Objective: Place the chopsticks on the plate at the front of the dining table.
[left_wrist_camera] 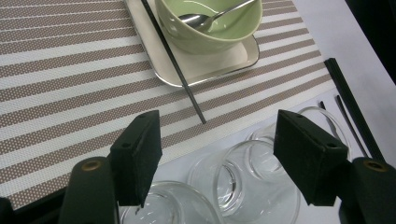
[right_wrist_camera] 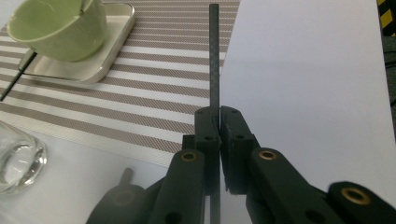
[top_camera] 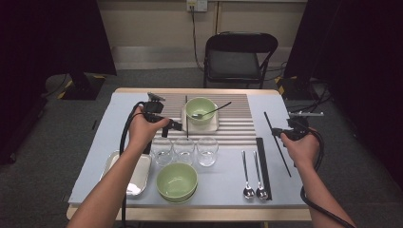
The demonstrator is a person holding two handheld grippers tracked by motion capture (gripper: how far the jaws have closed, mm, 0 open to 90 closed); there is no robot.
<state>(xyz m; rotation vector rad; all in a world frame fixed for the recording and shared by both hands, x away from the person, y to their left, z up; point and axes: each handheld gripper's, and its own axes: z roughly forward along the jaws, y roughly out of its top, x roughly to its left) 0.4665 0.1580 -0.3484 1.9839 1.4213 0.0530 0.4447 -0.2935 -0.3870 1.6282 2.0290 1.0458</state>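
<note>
Pinching chopstick [right_wrist_camera: 214,60] — right gripper [right_wrist_camera: 218,122] clamped.

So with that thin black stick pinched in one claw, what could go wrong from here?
The right gripper pinches the chopstick partway along, so its long free ends might swing and pivot in the grip, or slip out. The left gripper hangs open just above the three glasses; a careless dip could knock one over.

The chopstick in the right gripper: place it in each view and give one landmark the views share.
High view: the chopstick runs diagonally at right, clamped by the right gripper.
Left gripper view: I cannot pick it out.
Right gripper view: it rises upright at centre from shut jaws.
Shared landmark: the green bowl on the tray.
</note>
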